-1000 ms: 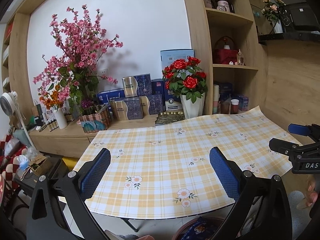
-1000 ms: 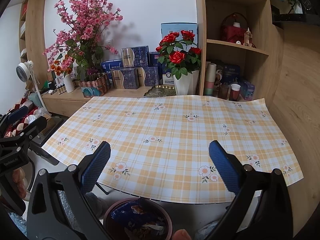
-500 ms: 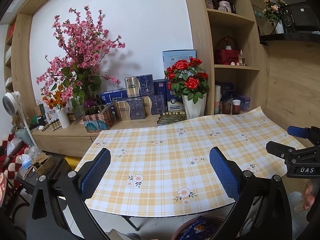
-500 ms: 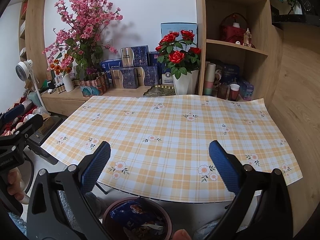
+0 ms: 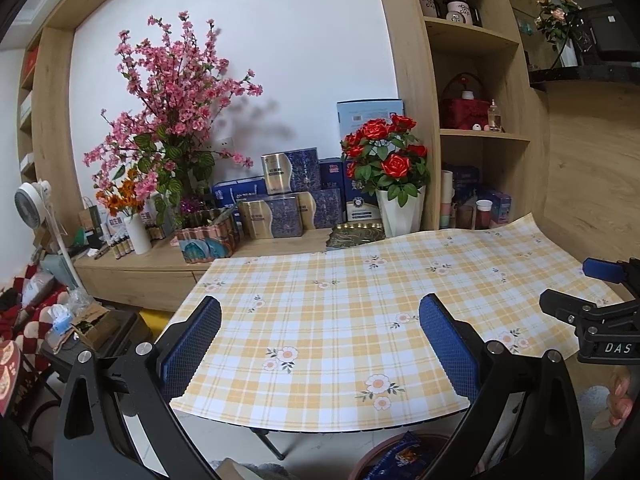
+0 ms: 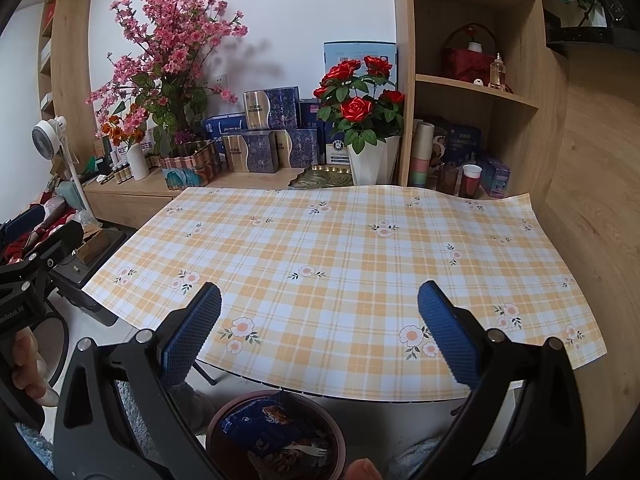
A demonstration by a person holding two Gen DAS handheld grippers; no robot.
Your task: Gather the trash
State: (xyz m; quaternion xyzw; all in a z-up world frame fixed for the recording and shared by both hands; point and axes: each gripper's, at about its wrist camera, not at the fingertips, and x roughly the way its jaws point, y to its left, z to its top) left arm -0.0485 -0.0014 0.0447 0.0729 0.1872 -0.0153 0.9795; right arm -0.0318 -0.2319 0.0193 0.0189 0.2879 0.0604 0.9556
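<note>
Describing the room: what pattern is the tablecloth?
Yellow-and-white plaid with small flowers on the tablecloth, clearest in right wrist view.

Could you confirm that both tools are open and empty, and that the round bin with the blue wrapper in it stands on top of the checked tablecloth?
Not quite: the bin stands on the floor below the tablecloth's near edge, as the right wrist view shows. Both tools are open and empty.

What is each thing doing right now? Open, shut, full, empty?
Left hand-held gripper: open, holding nothing.
Right hand-held gripper: open, holding nothing.
Trash bin: on the floor below the table's near edge, blue wrappers and a white fork inside.
Tablecloth: spread flat, nothing on it.
Fan: upright; running or not, cannot tell.
</note>
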